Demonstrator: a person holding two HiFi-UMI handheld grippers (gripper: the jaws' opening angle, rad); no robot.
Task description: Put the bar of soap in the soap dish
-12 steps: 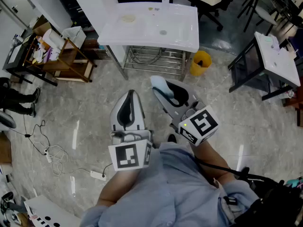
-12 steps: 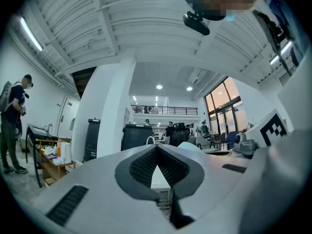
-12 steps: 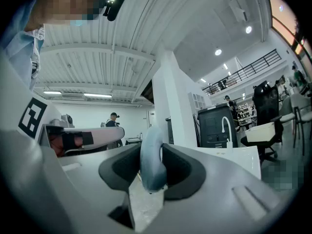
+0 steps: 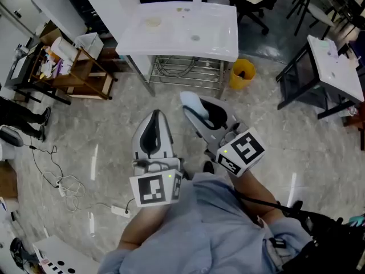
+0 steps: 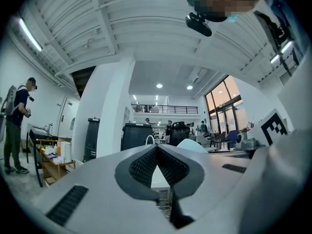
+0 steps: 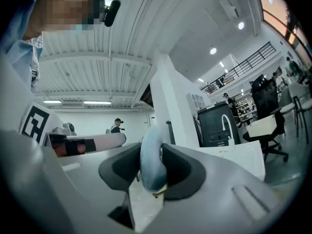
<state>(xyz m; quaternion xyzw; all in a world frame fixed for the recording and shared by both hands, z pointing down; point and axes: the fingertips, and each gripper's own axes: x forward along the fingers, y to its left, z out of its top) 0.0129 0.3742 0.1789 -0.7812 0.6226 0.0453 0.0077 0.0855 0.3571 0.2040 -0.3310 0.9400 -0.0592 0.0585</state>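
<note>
The carry is under way, and the placing itself is not yet done. The right gripper (image 6: 152,172) has its jaws part open and pressed on the bar of soap (image 6: 150,155). The soap is pale blue and stands on edge between the dark pads, its rounded end poking out past their tips. The left gripper (image 5: 157,152) is level beside it, just to its left, with its jaws brought together at the tips and nothing between them. Both are held out over bare floor (image 4: 102,130). The white sink (image 4: 217,44) stands ahead of them and well apart. A small yellowish round thing (image 4: 153,22) on the sink's top, ahead and to the left of the left gripper, may be the soap dish, though it is too small to tell. So picking up looks finished. What seems left is to walk to the sink, bring the right gripper over the dish, lower the soap in and let go.
</note>
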